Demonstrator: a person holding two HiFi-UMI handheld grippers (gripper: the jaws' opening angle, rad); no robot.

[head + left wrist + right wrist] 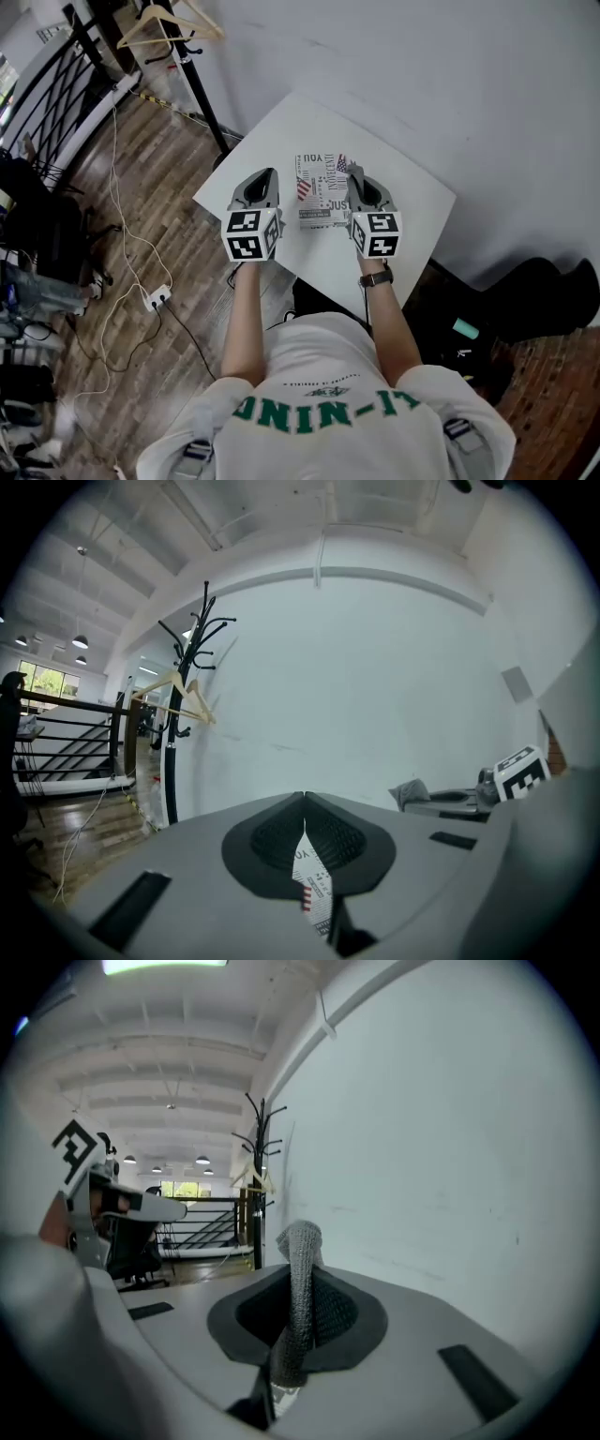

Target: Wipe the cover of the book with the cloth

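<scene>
You are standing at a white table [309,127] that is sitting against a white wall [441,75]. A brown wood floor [141,187] is spreading out on the left, and a black coat rack [192,66] is standing there near the table's far left corner. A white power strip [157,298] is lying on the floor with its cords.

The book [322,192] is lying flat near the middle of the table. Its cover is facing up, with black words and a small flag with red stripes on it.

You are holding the left gripper [270,174] just left of the book, up off the table. Its black pads [272,841] are pressing together at the tips. A bit of the book's printed cover is showing through the thin slit between them.

You are holding the right gripper [354,171] at the book's right edge. Its jaws are squeezing a grey knitted cloth [300,1288], and the cloth is poking up past the tips.

A marker cube [251,234] is sitting at the near end of the left gripper, and another cube [377,234] at the near end of the right one. You are wearing a dark watch [375,277] on your right wrist.
</scene>
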